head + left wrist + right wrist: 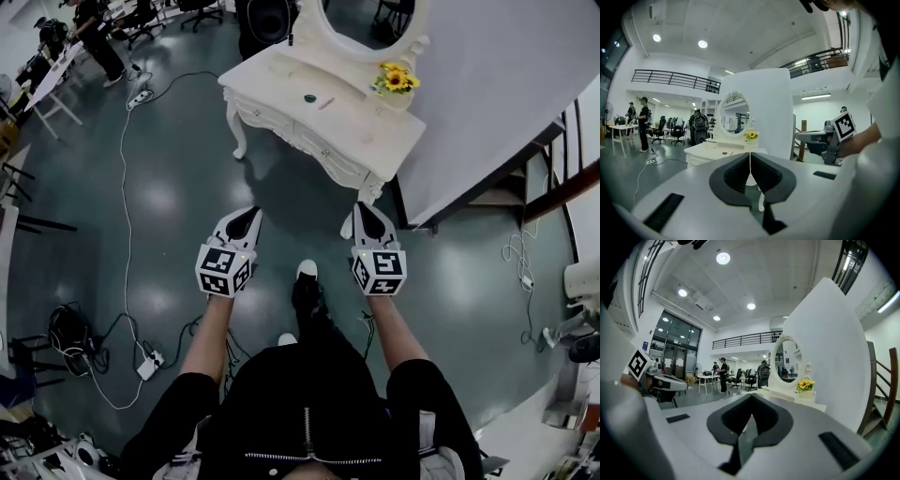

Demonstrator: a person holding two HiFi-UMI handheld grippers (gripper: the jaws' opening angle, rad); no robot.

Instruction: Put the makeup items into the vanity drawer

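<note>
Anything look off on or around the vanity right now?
Nothing stands out. The vanity stands upright, with sunflowers upright on it and a small dark item lying flat on top. The left hand-held gripper and right hand-held gripper are shut and empty.

Flowers (396, 80) on vanity (356, 117), right of mirror (361, 19)

The head view looks steeply down from above the person onto the floor (169, 206). The vanity bench (281, 94) lies ahead near the frame's top, and the left claw (251, 214) and right claw (364, 208) are short of its front. The left gripper view rides just behind its own claw (750, 158), facing almost level at the bench from well back. The right gripper view does likewise (751, 401). All three views share the bench, its oval mirror (734, 114) and its sunflowers (805, 385). Each gripper view catches the other claw at its edge.
</note>
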